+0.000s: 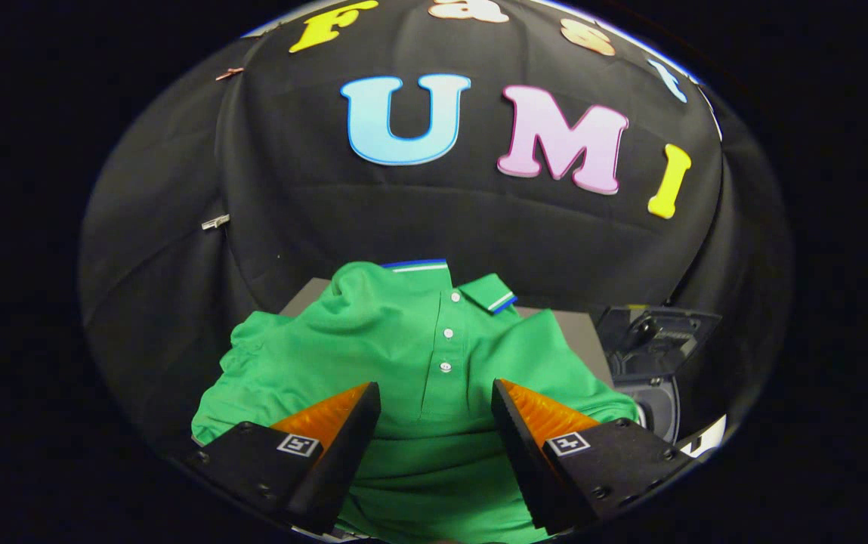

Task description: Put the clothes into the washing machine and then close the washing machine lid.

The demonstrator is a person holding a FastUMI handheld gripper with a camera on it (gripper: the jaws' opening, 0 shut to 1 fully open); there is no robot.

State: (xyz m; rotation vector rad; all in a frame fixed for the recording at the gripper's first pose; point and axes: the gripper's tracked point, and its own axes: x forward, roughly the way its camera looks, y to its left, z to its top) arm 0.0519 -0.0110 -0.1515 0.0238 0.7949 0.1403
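Booth wall (479,227): black cloth draped behind everything, with a few clips on its seam off to the left of the shirt.

Green polo shirt (403,355): biggest item in the scene, spread front-up across the grey table (573,332). Collar with blue/white trim sits at the far end, toward the wall. Button placket runs down the middle, two white buttons visible. One sleeve bunches out to the left. Lower body of the shirt runs under and between the fingers and on toward the camera.

Table: only small grey patches show, either side of the collar, at the far edge of the shirt.

Washing machine (656,363): dark unit right of the shirt, just beyond the right finger. Lid looks raised, opening partly visible below it; details are too dark to make out.

Hand-held gripper (436,399): fingers spread wide, gap roughly centred on the lower placket. Nothing clamped between them. Both fingertips sit over the shirt fabric; can't tell if they touch it or hover just above. Square marker tag on each finger body.
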